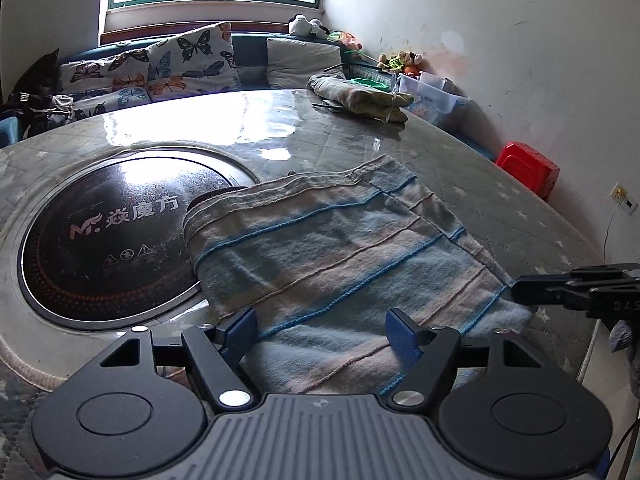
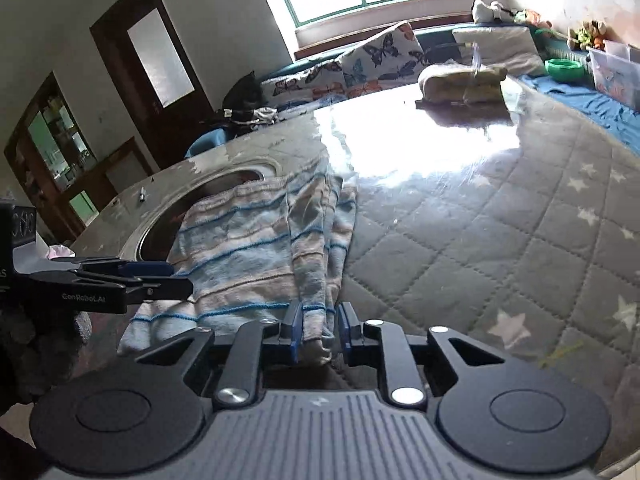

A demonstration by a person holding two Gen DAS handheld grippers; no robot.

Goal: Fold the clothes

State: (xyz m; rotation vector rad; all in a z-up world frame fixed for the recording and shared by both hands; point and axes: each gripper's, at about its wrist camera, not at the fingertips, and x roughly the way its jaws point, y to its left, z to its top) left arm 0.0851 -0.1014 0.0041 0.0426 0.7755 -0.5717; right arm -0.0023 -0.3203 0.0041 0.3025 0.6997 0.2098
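A blue, white and beige striped cloth (image 1: 328, 256) lies flat on the round table, partly over the black induction cooktop (image 1: 108, 236). My left gripper (image 1: 320, 330) is open, its jaws wide apart over the cloth's near edge. The cloth also shows in the right wrist view (image 2: 256, 248), with a bunched fold along its right side. My right gripper (image 2: 319, 326) is partly open, and the cloth's near right corner hangs between its blue pads without being clamped. The right gripper's fingers (image 1: 576, 286) show at the cloth's right corner in the left wrist view.
The table (image 2: 480, 240) has a quilted star-pattern cover under glossy plastic. A folded pile of clothes (image 1: 360, 94) sits at its far side. Beyond are butterfly cushions (image 1: 192, 60), plastic bins (image 1: 436, 96) and a red stool (image 1: 528, 170).
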